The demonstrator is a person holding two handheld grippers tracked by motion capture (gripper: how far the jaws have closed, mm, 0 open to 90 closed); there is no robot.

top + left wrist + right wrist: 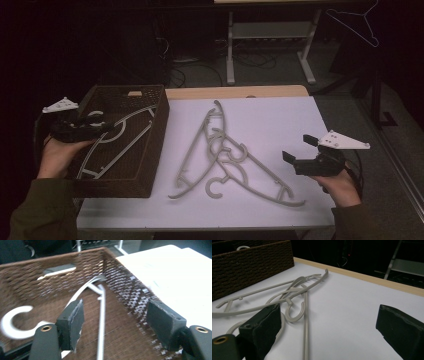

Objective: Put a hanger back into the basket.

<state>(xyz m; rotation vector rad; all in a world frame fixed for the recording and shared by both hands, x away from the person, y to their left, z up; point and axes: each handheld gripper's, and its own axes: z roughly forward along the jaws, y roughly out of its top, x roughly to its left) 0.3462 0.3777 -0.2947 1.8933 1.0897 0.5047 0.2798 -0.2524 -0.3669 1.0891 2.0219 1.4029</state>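
One hanger [117, 137] already lies inside the woven basket [159, 131] at 9 o'clock, beneath my left gripper [107, 124], whose jaws stand apart and empty. Two hangers [225, 157] remain on the table [280, 120] at centre; my right gripper [299, 148] waits at 4 o'clock, jaws wide, holding nothing.

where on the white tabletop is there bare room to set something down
Bare patches: the far right part of the white tabletop, between the pile of hangers and the right edge, and the near strip in front of the pile. A slim gap runs between the wicker basket and the pile. The middle is crowded with hangers; the basket already holds a hanger.
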